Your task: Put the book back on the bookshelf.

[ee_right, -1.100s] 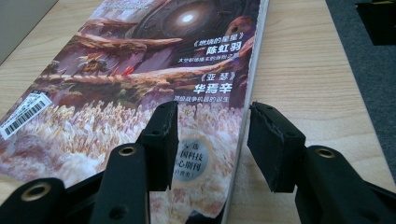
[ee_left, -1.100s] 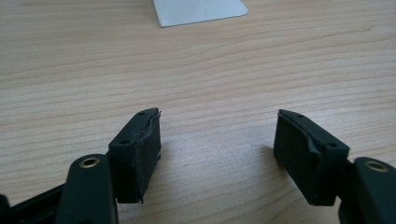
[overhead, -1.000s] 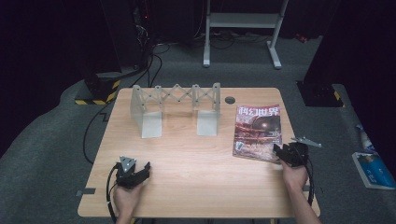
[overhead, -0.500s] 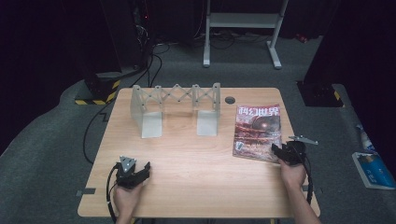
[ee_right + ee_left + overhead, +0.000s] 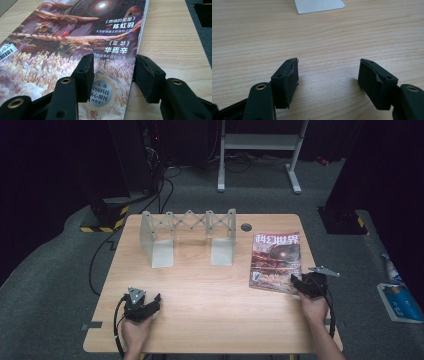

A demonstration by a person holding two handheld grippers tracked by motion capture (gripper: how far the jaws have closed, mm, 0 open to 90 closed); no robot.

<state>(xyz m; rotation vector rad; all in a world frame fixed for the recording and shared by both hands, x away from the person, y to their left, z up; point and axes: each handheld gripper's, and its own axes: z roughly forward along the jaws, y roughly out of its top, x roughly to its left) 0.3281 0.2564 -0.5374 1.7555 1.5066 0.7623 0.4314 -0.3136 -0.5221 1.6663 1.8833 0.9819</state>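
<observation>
So I'm sitting on the right gripper (image 5: 304, 284) at the near right corner of the magazine (image 5: 276, 260), which is lying flat on the right side of the table (image 5: 200, 285), cover up. In the right gripper view the jaws are parted and straddling the magazine's (image 5: 75, 45) spine edge: one jaw is hovering over the cover by the round silver sticker (image 5: 101, 93), the other is over bare wood just past the edge. I can't tell if either pad is actually touching the paper, and nothing is pinched between them.

The left gripper (image 5: 145, 302) is parked way off at the near left of the table, well apart from the magazine. Its jaws are spread wide in the left gripper view (image 5: 328, 80), with just wood grain between them and the foot of the grey rack (image 5: 319, 5) showing farther ahead.

That folding grey rack (image 5: 187, 236) is standing at the back of the table, to the left of the magazine, with a small dark hole (image 5: 246, 226) in the tabletop between them.
</observation>
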